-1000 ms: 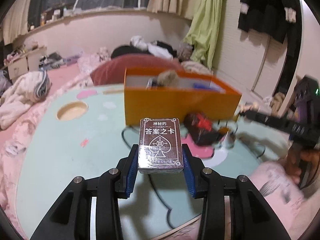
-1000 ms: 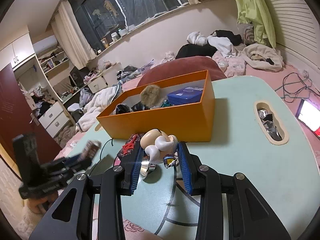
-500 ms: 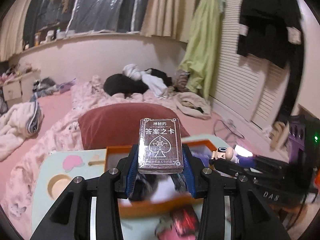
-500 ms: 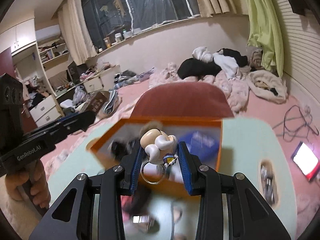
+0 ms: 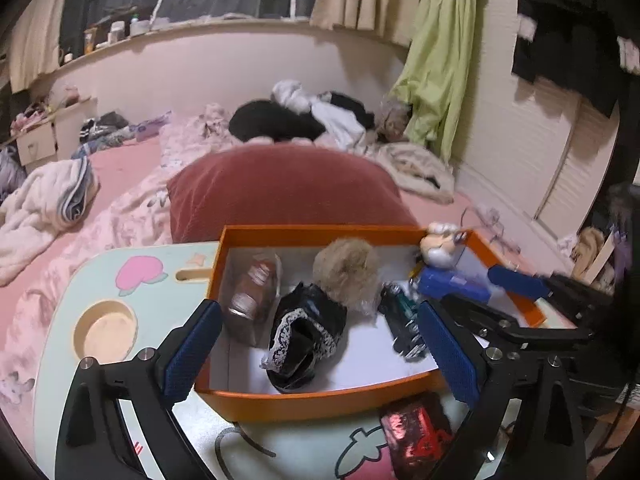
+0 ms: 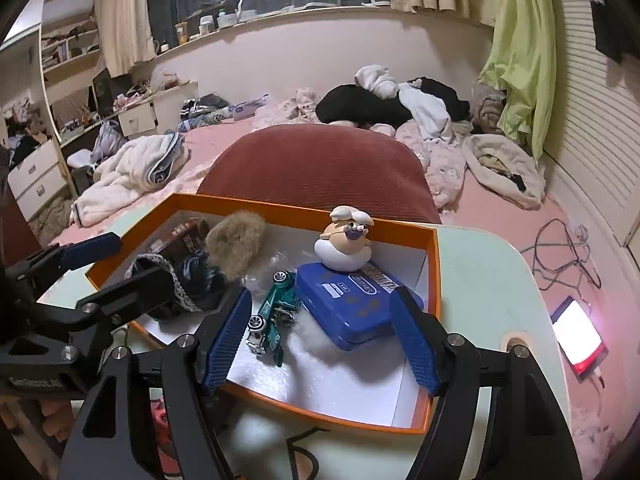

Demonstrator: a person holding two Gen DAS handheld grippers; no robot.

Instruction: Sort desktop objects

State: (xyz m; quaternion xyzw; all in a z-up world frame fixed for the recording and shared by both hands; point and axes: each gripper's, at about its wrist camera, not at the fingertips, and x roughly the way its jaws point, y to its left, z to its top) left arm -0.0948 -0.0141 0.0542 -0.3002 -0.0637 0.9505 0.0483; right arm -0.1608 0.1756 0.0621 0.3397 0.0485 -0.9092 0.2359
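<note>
**Both grippers let go over the orange box**

The mint lap table (image 5: 60, 320) with its round cup well only really shows in the left wrist view, along with a red foil packet (image 5: 416, 428) lying outside the orange box (image 5: 320, 402). The right wrist view adds a lit phone screen (image 6: 578, 334) on the bed that the left one can't see.

Inside the box, the right view gives the clearest look at the blue tin (image 6: 352, 304), lying flat with its long side running toward the near right corner; its label is too small to read. The cartoon figurine (image 6: 346, 246) stands upright on the tin's far end. The teal toy car (image 6: 274, 310) lies just left of the tin, nose toward the far wall. The card deck (image 5: 252, 296) sits tilted at the left end, its print a blur, beside a black lace pouch (image 5: 306, 340) and a tan fur pompom (image 5: 346, 276).

The left gripper (image 5: 320, 354) has just spread wide, nothing between the pads. The right gripper (image 6: 320, 340) has just been opening too, empty.
</note>
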